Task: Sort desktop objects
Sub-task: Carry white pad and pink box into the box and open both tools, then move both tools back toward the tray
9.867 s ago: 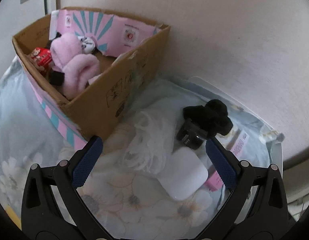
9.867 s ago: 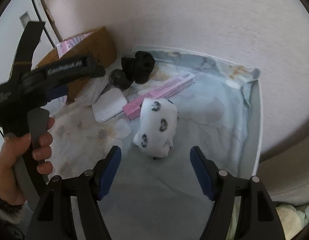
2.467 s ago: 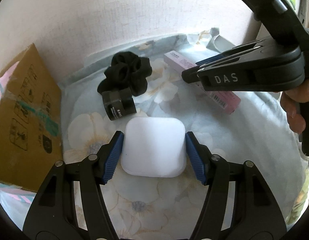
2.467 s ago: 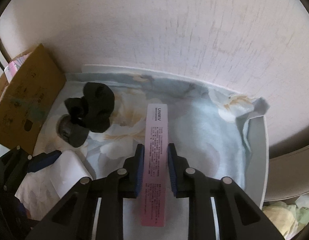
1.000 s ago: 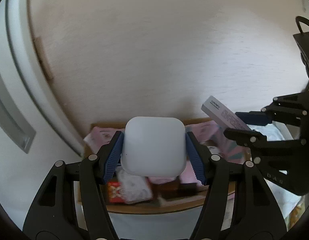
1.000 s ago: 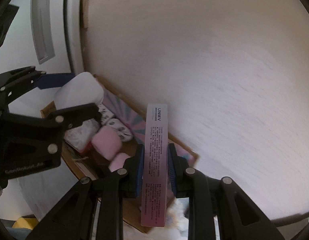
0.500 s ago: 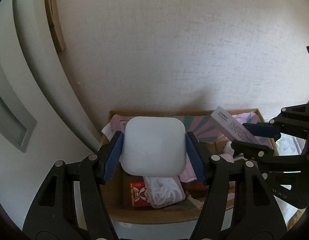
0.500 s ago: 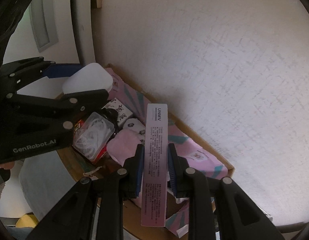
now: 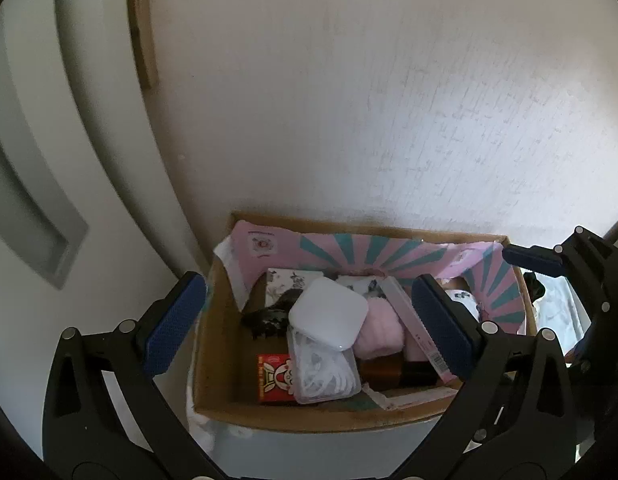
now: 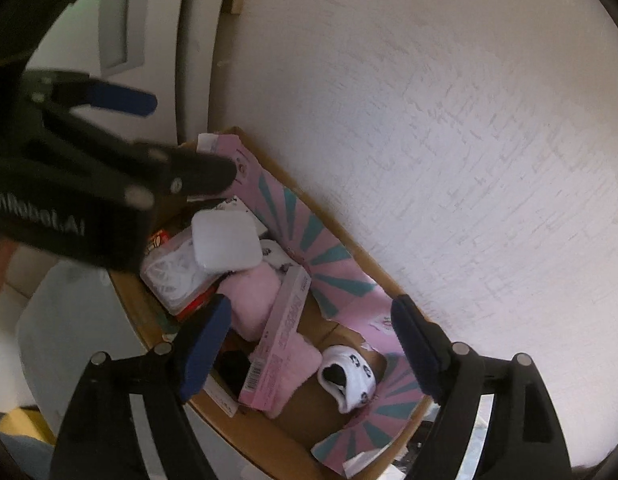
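- Nearest, left wrist view: left gripper (image 9: 309, 320) spread wide and empty, blue pads (image 9: 171, 324) standing either side of the cardboard box (image 9: 213, 360) from above.
- Nearest, right wrist view: right gripper (image 10: 309, 344) likewise released, jaws well apart, nothing between them, poised over the near end of the same box.
- Just below the left gripper: white square case (image 9: 328, 319) lying tilted inside the box, resting on a clear plastic box of white cord (image 9: 323, 372), beside a red snack pack (image 9: 275, 376).
- Just below the right gripper: long pink carton (image 10: 279, 336) lying slantwise inside the box across pink fluffy fabric (image 10: 249, 296); spotted white sock (image 10: 347, 376) near it on the box floor.
- Farther in: pink-and-teal patterned flap (image 9: 369, 250) lining the back wall of the box; textured white wall (image 9: 389, 100) behind.
- Far right edge of the left view: strip of flowered cloth (image 9: 557, 304), whatever lies on it mostly hidden by the right gripper.
- Step in hand, as judged: deposit stage, both items inside the box and free of the jaws.
- Next move, as judged: lifting both grippers clear of the box rim without snagging the flap, then swinging back toward the cloth for any remaining items.
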`<state>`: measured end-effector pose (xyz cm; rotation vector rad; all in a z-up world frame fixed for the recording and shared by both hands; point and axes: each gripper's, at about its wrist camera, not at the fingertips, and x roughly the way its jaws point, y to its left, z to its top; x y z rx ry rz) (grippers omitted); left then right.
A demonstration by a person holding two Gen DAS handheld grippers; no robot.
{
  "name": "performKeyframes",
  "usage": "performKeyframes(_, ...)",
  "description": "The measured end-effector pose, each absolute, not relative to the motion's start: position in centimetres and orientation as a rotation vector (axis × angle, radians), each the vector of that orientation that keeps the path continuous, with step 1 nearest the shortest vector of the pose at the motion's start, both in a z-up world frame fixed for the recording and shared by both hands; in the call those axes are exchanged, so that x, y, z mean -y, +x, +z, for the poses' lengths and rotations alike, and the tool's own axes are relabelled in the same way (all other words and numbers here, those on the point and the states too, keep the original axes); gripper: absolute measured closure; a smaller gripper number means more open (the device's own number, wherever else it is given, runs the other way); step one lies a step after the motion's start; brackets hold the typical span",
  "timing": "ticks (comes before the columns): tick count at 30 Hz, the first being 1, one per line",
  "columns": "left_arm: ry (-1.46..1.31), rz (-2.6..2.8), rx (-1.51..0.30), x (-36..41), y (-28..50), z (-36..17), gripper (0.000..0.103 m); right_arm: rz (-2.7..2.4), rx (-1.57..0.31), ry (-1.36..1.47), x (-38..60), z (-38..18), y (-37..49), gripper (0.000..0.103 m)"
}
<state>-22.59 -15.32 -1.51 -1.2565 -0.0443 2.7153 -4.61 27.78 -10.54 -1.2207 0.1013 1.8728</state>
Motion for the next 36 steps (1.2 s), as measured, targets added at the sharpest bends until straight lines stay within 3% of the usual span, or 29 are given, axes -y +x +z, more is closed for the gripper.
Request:
performKeyframes(18, -1.016, 2.801, -0.115, 12.0, -17.1, 7.2, 0.000, 1.864, -0.124, -1.140, -22.6, -5.3, 0.4, 0.024)
performKeyframes(36, -0.985, 2.727, -0.166, 1.8, -13.4, 9.1, 0.000, 1.817, -0.194, -1.048, -19.7, -3.0, 11.4, 0.024)
